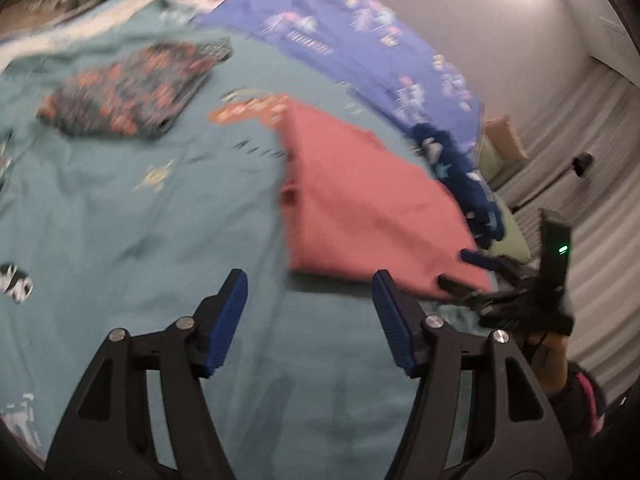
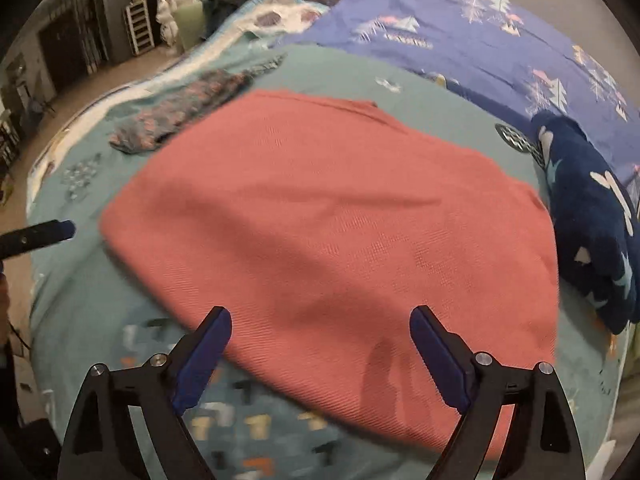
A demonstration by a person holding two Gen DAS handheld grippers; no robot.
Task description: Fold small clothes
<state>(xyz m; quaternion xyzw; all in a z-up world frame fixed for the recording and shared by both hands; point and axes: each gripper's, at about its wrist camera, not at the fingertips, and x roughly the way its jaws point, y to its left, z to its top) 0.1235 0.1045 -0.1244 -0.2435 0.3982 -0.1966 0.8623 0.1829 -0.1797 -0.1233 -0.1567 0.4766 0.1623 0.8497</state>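
Note:
A pink garment (image 2: 332, 232) lies folded flat on the teal bedspread (image 2: 100, 312); it also shows in the left wrist view (image 1: 368, 208). My right gripper (image 2: 320, 322) is open and empty, its fingers just above the garment's near edge. My left gripper (image 1: 310, 284) is open and empty over bare bedspread (image 1: 140, 220), to the left of the garment. The right gripper's body (image 1: 532, 292) shows at the garment's right corner. One left gripper finger (image 2: 40, 234) shows at the left edge of the right wrist view.
A folded dark patterned garment (image 1: 132, 88) lies at the back left, also in the right wrist view (image 2: 180, 110). A navy star-print garment (image 2: 592, 220) lies bunched at the right. A blue patterned quilt (image 2: 460, 28) lies behind. The floor and shelves (image 2: 138, 28) are far left.

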